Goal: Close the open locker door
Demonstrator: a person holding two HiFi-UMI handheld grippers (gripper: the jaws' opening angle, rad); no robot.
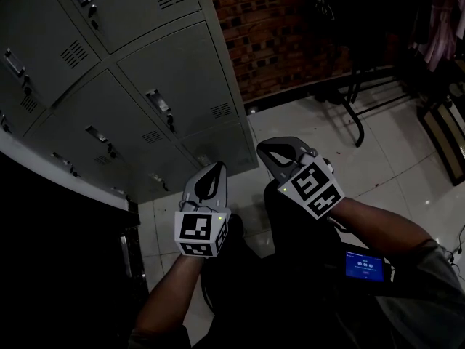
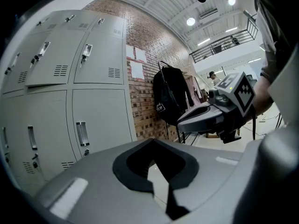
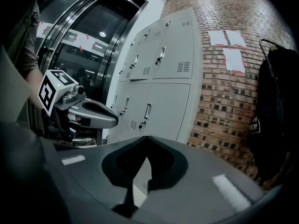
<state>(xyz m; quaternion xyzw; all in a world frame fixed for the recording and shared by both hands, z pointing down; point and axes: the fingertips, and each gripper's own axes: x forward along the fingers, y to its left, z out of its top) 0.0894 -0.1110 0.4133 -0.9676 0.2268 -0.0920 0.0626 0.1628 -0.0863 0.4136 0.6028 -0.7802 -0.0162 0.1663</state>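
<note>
My left gripper (image 1: 214, 171) and right gripper (image 1: 270, 150) both have jaws fully closed on nothing, well apart from the lockers (image 1: 174, 64). If I shove the ajar locker door (image 2: 49, 64) too hard, it may bounce back open.

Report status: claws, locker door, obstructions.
Left claw shut, empty. Right claw shut, empty. Locker door ajar, neither claw on it. No obstruction visible between.

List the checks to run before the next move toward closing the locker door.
1. The left tool is shut with nothing between its jaws: ok.
2. The right tool is shut and empty: ok.
3. The ajar locker door shows in the left gripper view: ok.
4. A tool is touching that door: not ok, both are apart from the lockers.
5. How far the door stands open: cannot tell.
</note>
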